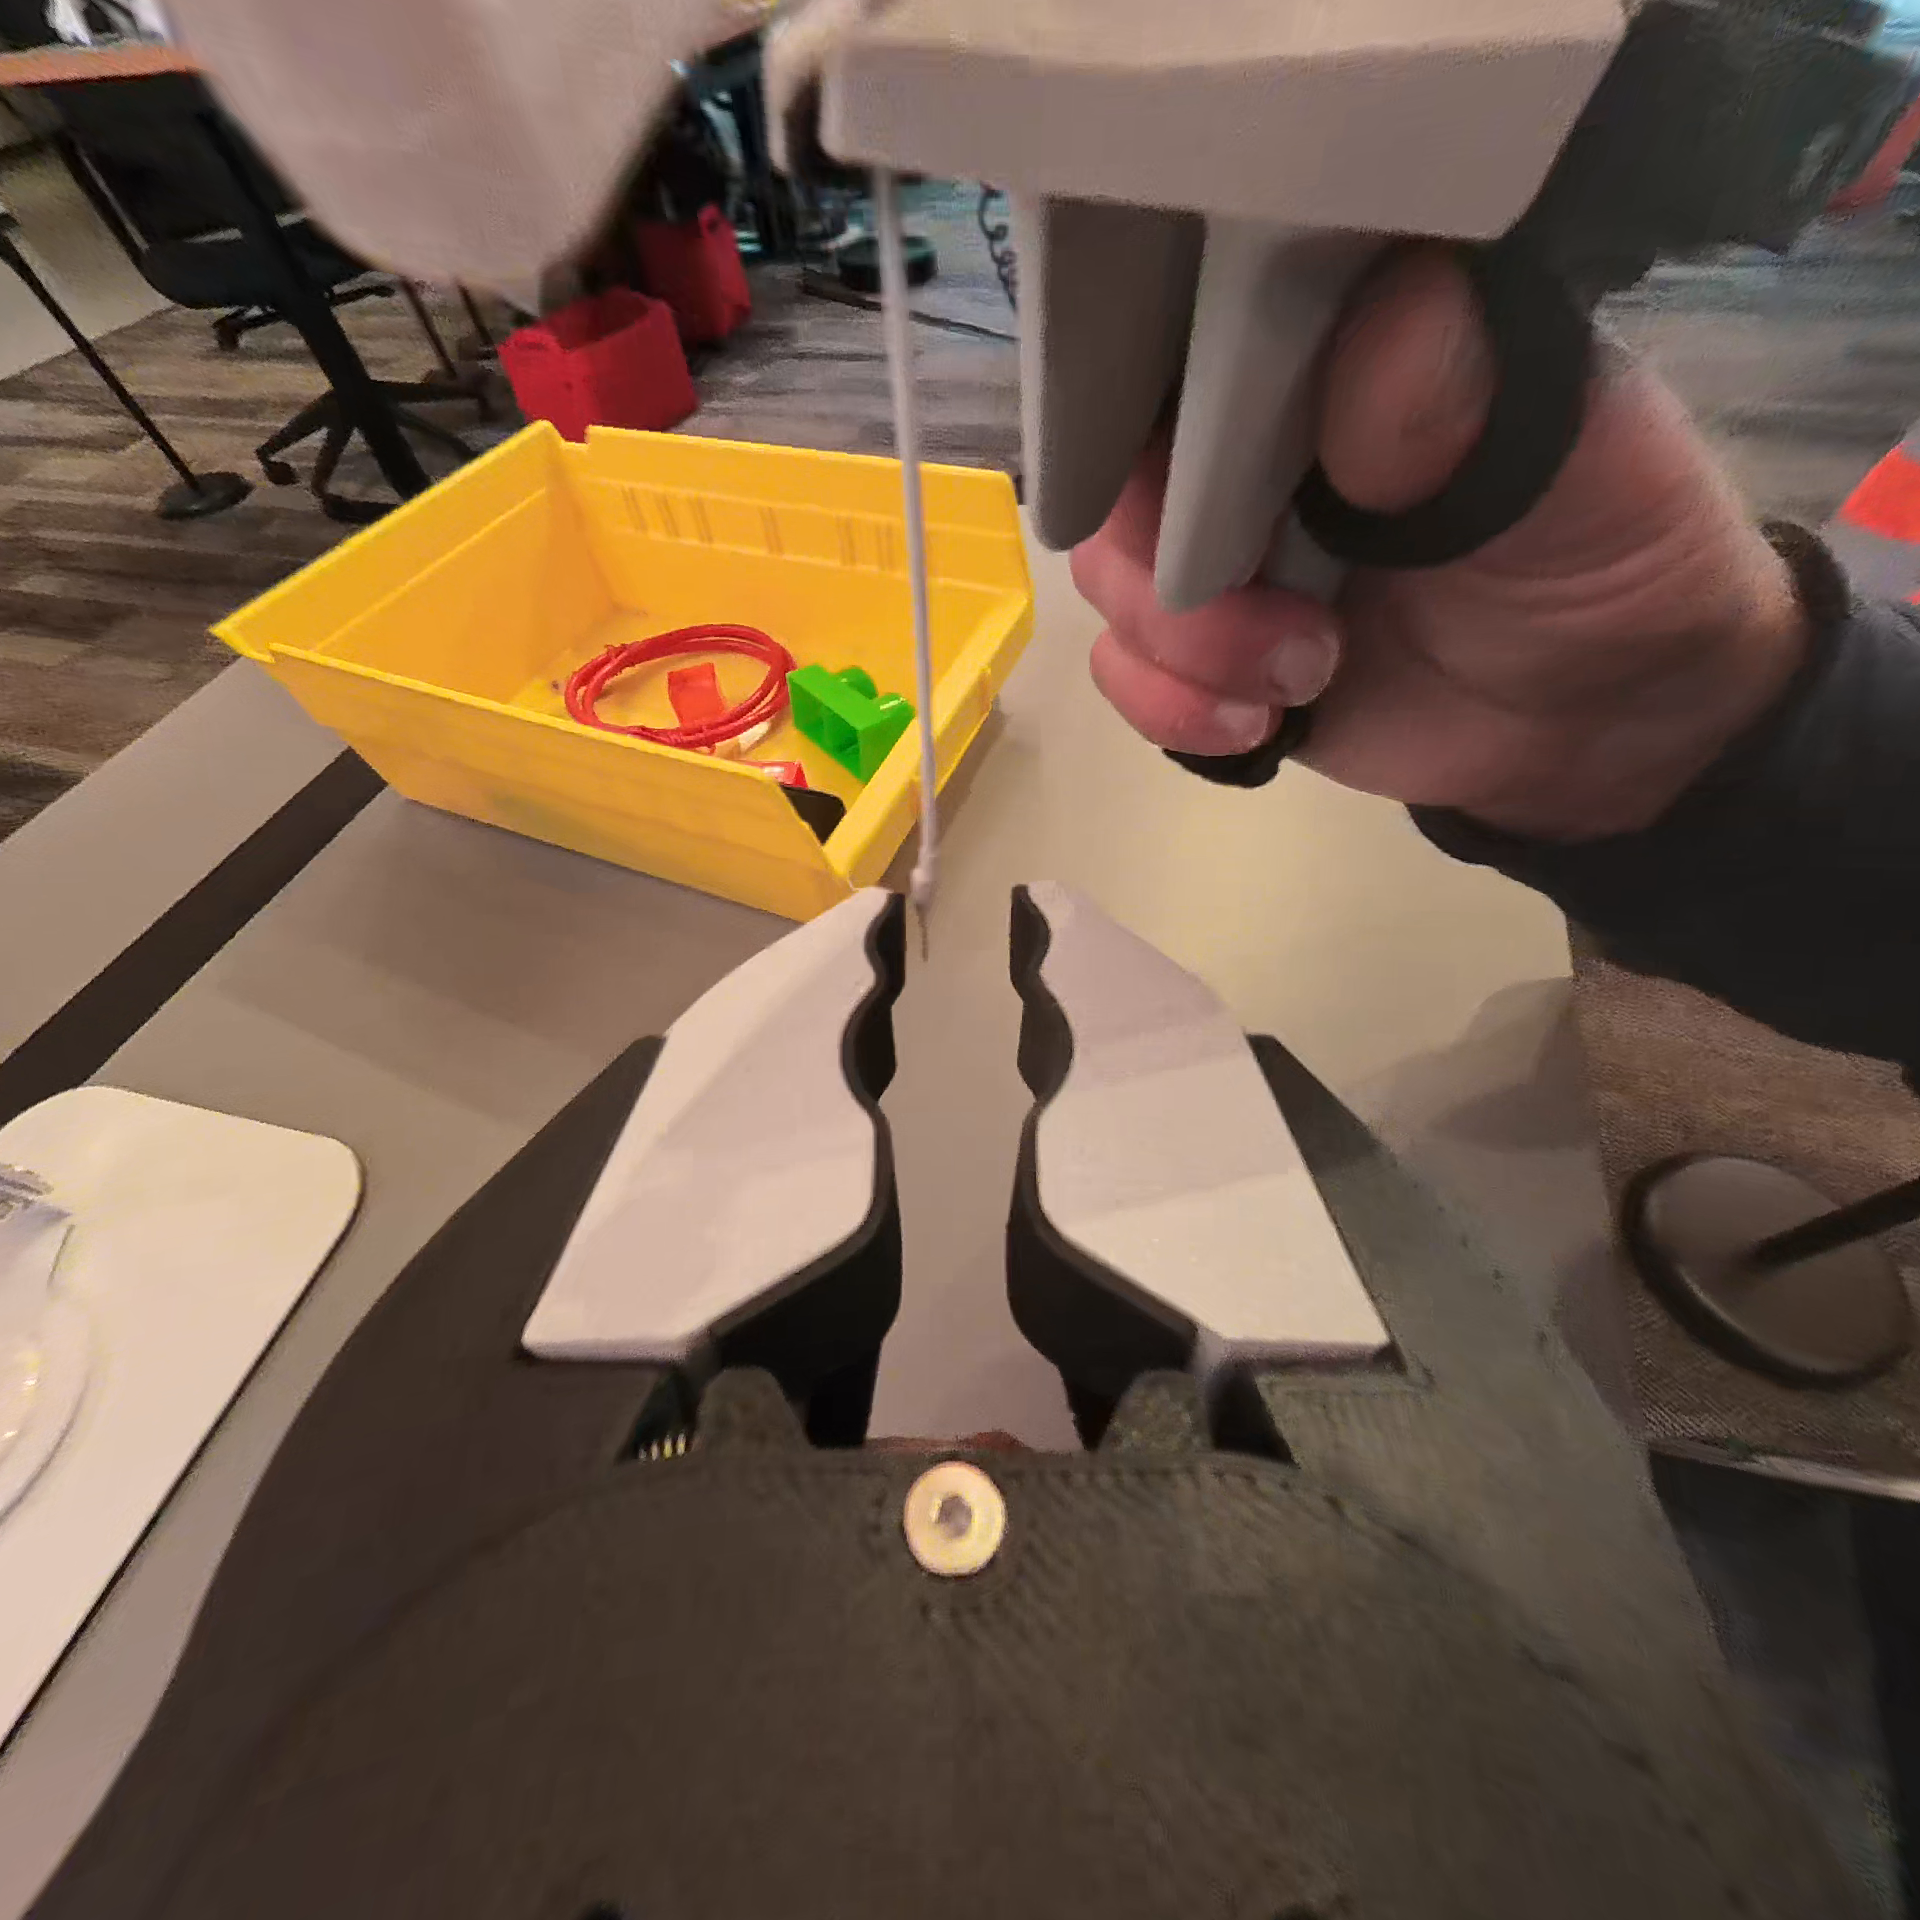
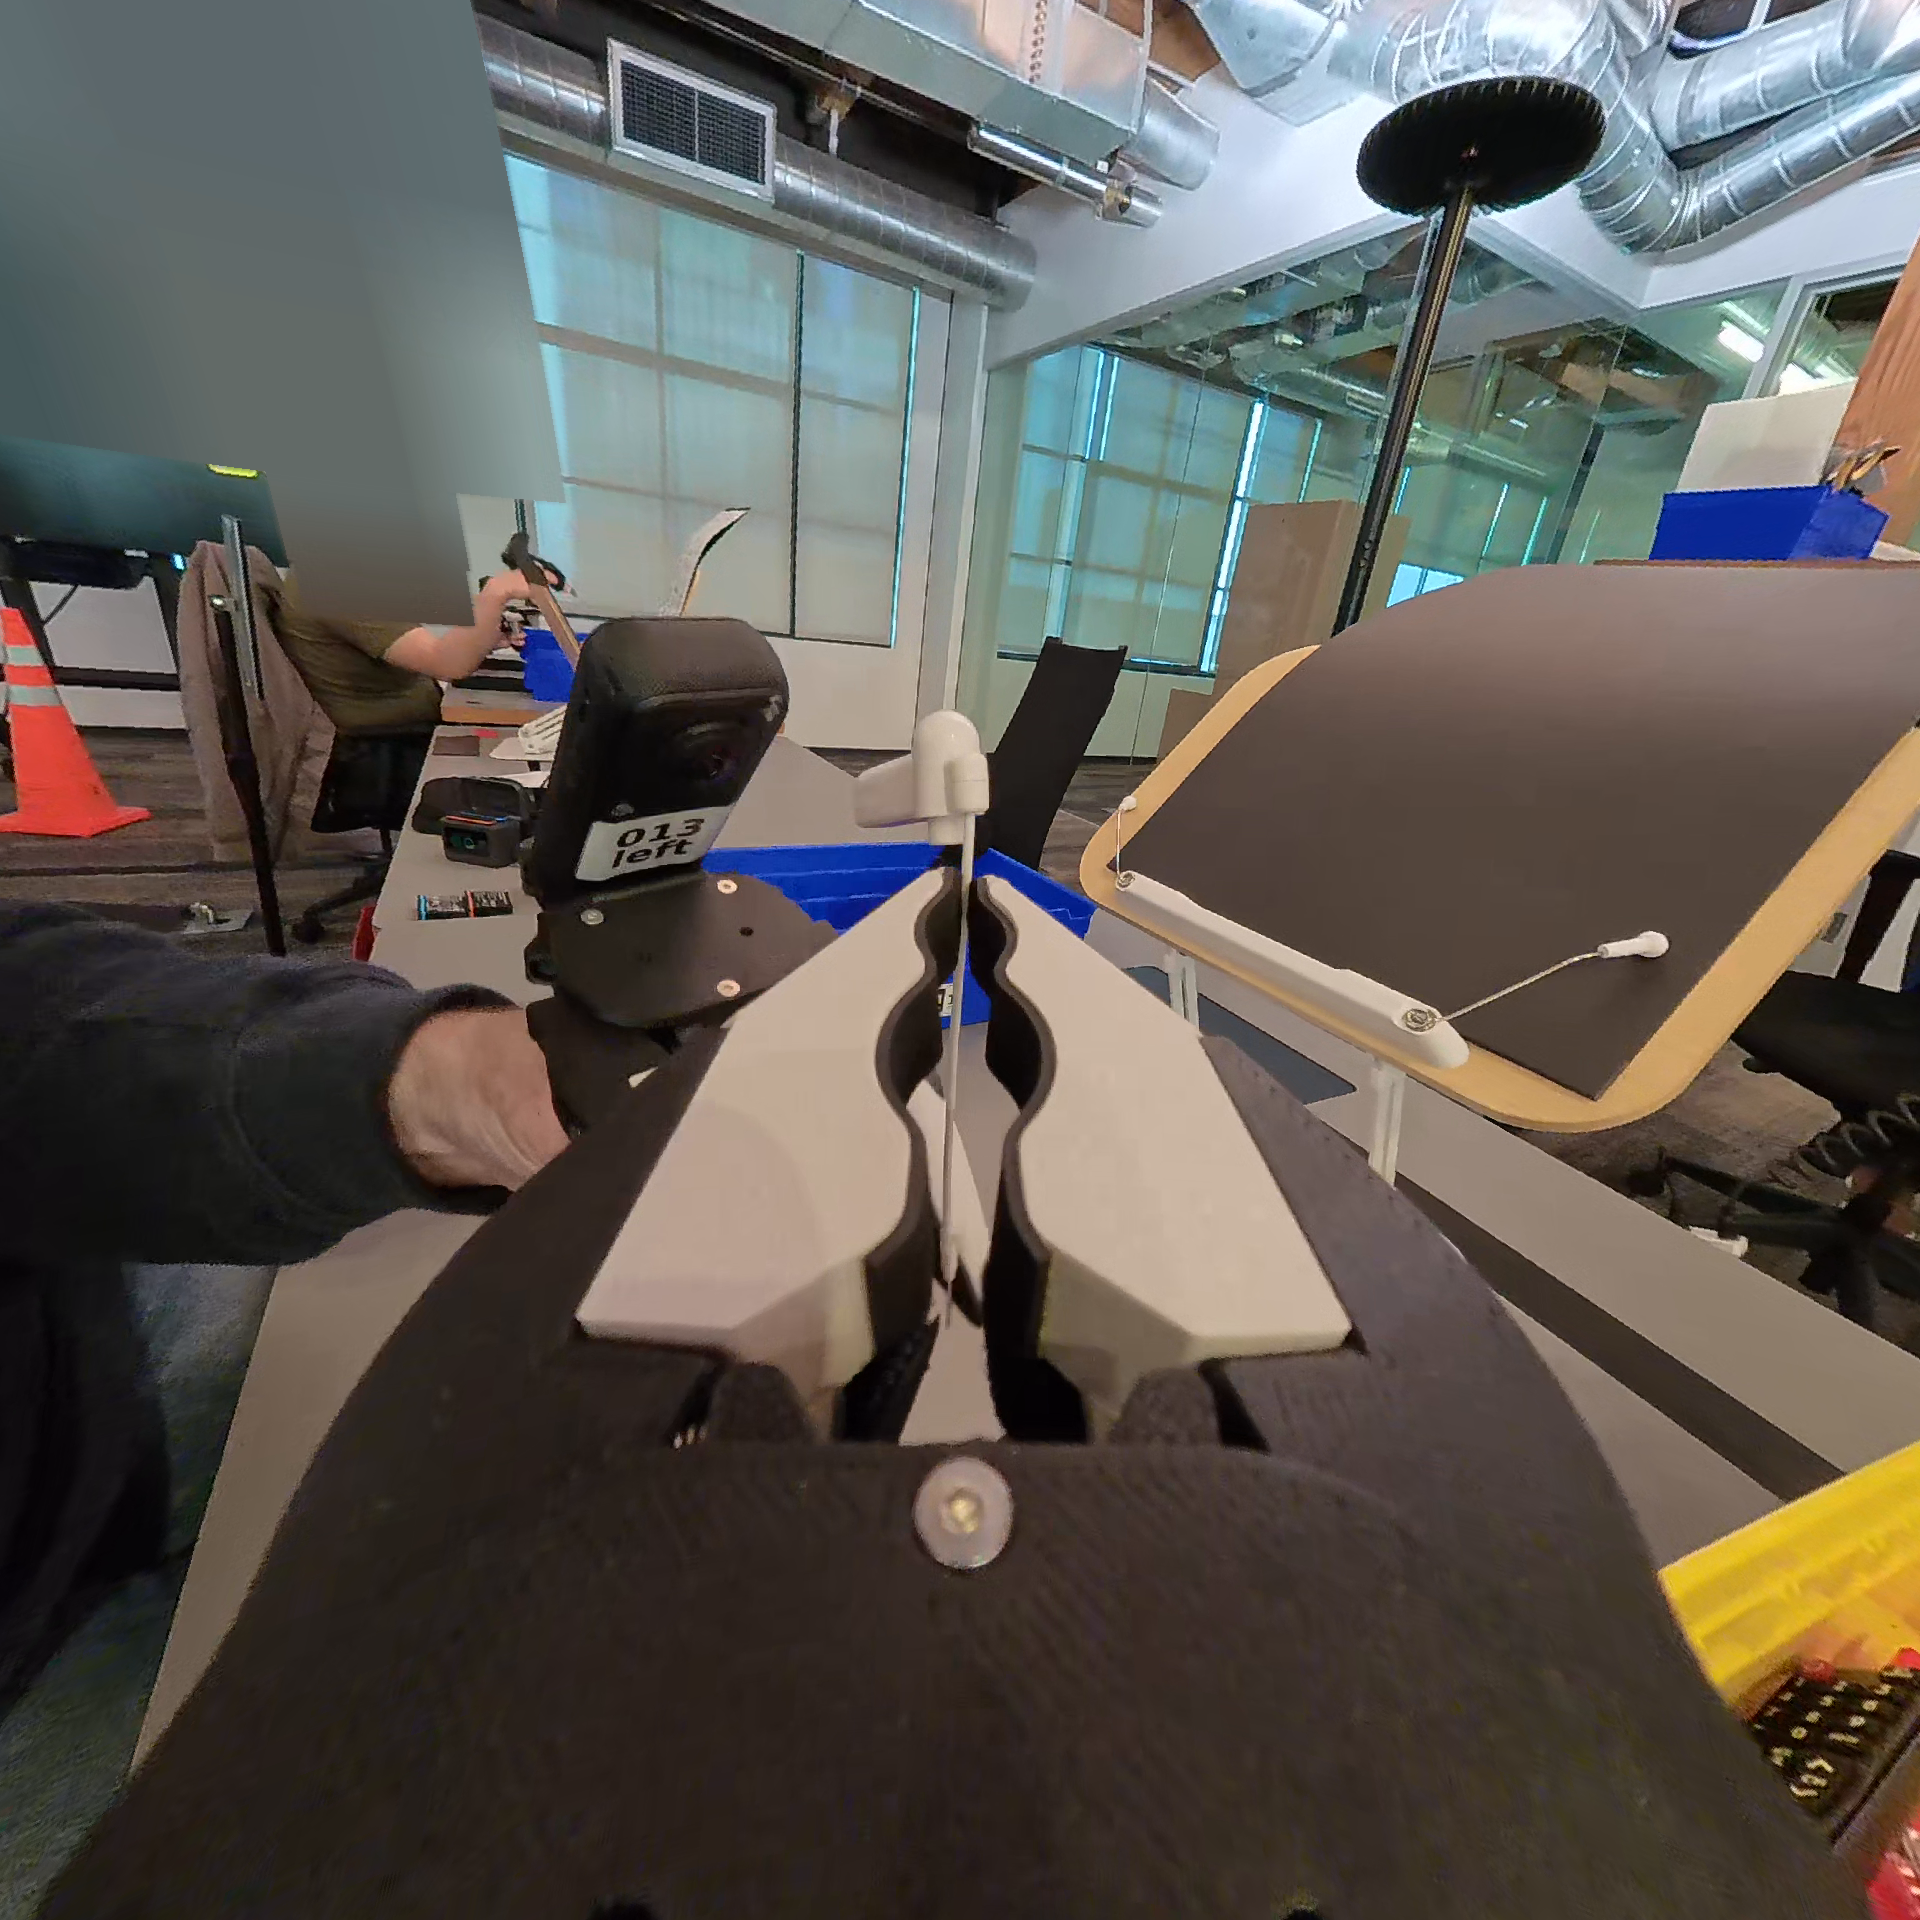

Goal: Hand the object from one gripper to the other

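The object is a thin white rod (image 2: 958,1039) with a white L-shaped head (image 2: 940,774). My right gripper (image 2: 964,883) is shut on the rod just below the head, which sticks up past the fingertips. In the left wrist view the right gripper's grey body (image 1: 1195,114) and the hand on its handle (image 1: 1507,644) are above, and the rod (image 1: 906,520) hangs down from it. My left gripper (image 1: 956,904) is open over the grey table (image 1: 582,966). The rod's lower tip sits at its left fingertip (image 1: 878,914), just inside the gap. The jaws are not closed on it.
A yellow bin (image 1: 436,582) holding a red cable (image 1: 675,675) and a green block (image 1: 847,717) stands just beyond my left gripper. A white mat (image 1: 208,1195) lies at left, a black stand base (image 1: 1756,1268) at right. A tilted black board (image 2: 1558,779) and blue bin (image 2: 831,873) stand farther off. Across from one pair of fingers to the other is roughly 10 cm.
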Demonstrator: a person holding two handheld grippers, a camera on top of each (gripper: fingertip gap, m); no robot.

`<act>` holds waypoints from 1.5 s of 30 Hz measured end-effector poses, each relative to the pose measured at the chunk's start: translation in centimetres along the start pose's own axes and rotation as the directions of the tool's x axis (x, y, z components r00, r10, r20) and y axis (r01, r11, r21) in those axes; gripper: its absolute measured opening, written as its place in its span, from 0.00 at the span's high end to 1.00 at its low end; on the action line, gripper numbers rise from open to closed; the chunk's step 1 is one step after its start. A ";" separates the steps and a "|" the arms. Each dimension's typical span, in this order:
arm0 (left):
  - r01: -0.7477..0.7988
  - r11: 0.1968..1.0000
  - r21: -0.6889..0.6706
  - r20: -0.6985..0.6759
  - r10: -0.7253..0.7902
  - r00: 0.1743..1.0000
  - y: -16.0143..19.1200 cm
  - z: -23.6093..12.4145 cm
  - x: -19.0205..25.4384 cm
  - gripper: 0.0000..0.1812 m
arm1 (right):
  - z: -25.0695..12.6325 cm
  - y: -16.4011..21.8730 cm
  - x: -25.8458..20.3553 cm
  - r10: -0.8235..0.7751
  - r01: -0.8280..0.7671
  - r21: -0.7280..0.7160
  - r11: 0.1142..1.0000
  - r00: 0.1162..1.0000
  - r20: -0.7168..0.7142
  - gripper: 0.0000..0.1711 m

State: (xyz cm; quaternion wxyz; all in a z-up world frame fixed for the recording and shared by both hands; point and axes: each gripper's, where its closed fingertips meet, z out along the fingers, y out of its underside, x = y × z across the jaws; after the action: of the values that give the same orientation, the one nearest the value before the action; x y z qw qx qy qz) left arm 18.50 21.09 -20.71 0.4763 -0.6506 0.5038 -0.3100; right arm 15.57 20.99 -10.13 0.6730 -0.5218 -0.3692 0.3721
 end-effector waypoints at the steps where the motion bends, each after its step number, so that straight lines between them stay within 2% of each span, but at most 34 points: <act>1: 0.001 1.000 0.005 -0.011 -0.001 1.000 0.0 0.2 0.2 0.93 | 0.0 0.0 0.0 -0.001 0.001 0.003 1.000 1.000 -0.001 1.00; 2: 0.002 1.000 0.023 -0.005 -0.002 1.000 -0.2 0.1 0.2 0.99 | -0.1 -0.1 0.0 0.000 0.000 0.007 1.000 1.000 0.001 1.00; 6: 0.011 0.999 0.040 0.018 -0.012 1.000 -0.3 -0.2 -0.3 0.99 | -0.4 -0.3 0.1 0.000 0.000 0.016 1.000 1.000 -0.002 1.00; 12: -0.103 0.994 -0.034 0.085 0.106 0.991 0.0 -1.2 -1.4 0.99 | -1.2 -0.2 0.2 0.013 -0.013 0.012 1.000 1.000 0.014 1.00; 13: -0.140 0.988 -0.059 0.117 0.146 0.982 0.0 -1.5 -2.0 0.99 | -1.3 0.2 0.0 0.024 -0.023 -0.012 1.000 0.999 0.026 0.99; 15: -0.226 0.969 -0.102 0.190 0.242 0.952 -0.2 -2.5 -3.3 0.99 | -1.8 1.1 -0.2 0.039 -0.035 -0.074 0.997 0.998 0.044 0.91; 18: -0.384 0.898 -0.213 0.288 0.433 0.854 -0.7 -4.5 -5.8 0.99 | -3.6 1.7 -0.1 0.070 -0.057 -0.152 0.987 0.994 0.079 0.84; 21: -0.487 0.827 -0.279 0.337 0.560 0.757 -2.2 -6.3 -7.3 0.99 | -5.5 3.0 0.3 0.053 -0.033 -0.259 0.965 0.996 0.068 0.84; 23: -0.549 0.765 -0.337 0.347 0.643 0.683 -3.0 -7.3 -8.1 0.99 | -5.7 1.6 0.6 0.053 -0.043 -0.200 0.979 0.997 0.049 0.83; 31: -0.700 0.483 -0.526 0.269 0.875 0.402 -5.2 -7.2 -7.5 0.99 | 0.5 1.1 -0.3 -0.018 0.024 -0.262 0.965 1.000 0.022 0.86; 36: -0.727 0.385 -0.569 0.231 0.923 0.307 -5.8 -7.0 -7.0 0.99 | 2.5 3.3 -0.2 -0.083 0.079 -0.425 0.902 0.997 0.011 0.94; 39: -0.735 0.319 -0.599 0.199 0.948 0.249 -5.9 -6.7 -6.8 0.99 | 3.0 3.9 -0.1 -0.079 0.071 -0.459 0.886 0.997 0.003 0.96; 45: -0.743 0.282 -0.607 0.169 0.959 0.227 -5.5 -6.3 -6.5 0.99 | 2.8 4.1 0.2 -0.087 0.073 -0.482 0.873 0.996 -0.008 1.00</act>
State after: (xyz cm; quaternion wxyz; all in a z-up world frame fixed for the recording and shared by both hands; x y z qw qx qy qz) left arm 12.98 25.50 -12.85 0.5344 -0.3876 0.6848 0.3087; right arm 12.66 23.10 -13.59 0.5425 -0.6623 -0.4613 0.2329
